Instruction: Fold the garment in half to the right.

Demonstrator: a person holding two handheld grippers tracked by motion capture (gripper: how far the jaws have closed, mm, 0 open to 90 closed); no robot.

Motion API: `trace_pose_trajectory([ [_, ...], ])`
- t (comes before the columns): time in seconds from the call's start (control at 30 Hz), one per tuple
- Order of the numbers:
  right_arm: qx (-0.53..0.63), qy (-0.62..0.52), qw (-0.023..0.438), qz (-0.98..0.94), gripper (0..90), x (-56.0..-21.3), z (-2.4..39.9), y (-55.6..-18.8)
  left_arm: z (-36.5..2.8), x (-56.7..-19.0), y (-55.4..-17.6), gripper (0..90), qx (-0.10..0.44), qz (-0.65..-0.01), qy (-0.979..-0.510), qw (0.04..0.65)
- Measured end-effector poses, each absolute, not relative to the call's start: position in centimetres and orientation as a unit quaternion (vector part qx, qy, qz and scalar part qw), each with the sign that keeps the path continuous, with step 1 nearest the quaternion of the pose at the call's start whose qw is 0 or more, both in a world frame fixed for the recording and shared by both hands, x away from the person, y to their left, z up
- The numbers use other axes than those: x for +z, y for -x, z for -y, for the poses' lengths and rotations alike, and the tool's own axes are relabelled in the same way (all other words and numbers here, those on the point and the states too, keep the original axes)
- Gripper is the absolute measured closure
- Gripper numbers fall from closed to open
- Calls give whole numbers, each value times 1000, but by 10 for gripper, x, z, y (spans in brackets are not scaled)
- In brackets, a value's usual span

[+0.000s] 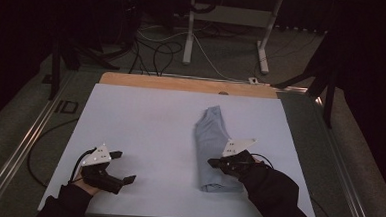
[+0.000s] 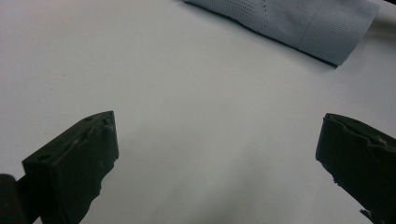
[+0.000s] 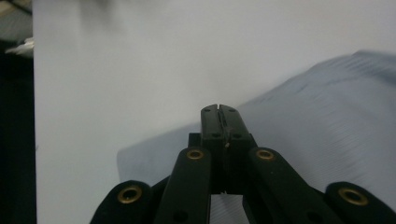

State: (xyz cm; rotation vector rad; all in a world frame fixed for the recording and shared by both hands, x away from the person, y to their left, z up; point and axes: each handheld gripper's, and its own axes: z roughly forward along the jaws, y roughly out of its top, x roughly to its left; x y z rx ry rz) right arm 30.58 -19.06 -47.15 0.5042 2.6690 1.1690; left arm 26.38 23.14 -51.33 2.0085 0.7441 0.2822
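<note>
A folded light-blue garment point(image 1: 212, 139) lies lengthwise on the white sheet point(image 1: 145, 121), right of centre. My right gripper point(image 1: 210, 162) hovers over the garment's near part, pointing left, jaws pressed together. In the right gripper view the shut gripper point(image 3: 218, 109) has nothing visible between its jaws, and the blue cloth point(image 3: 327, 116) spreads beneath and to the right. My left gripper point(image 1: 125, 166) rests at the sheet's near left, open. The left gripper view has the open gripper point(image 2: 218, 140) over bare sheet, with the garment point(image 2: 289, 23) far off at the top.
The sheet covers a wooden table point(image 1: 182, 83) whose far edge shows. Beyond it stand white desk legs point(image 1: 190, 33) amid loose cables on the floor. A metal rail point(image 1: 24, 139) runs along the left side. Dark curtains surround the area.
</note>
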Motion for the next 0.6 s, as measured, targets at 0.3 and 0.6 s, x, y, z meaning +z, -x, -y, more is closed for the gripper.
trace_pose_trajectory([
  [0.3, 364, -171, 58, -914, 900, -506, 196, -311, -234, -513, -264, 4, 116, -308, -818, 472],
  [0.6, 350, -146, 34, -925, 900, -519, 198, -302, -234, -513, -264, 5, 116, -309, -817, 473],
])
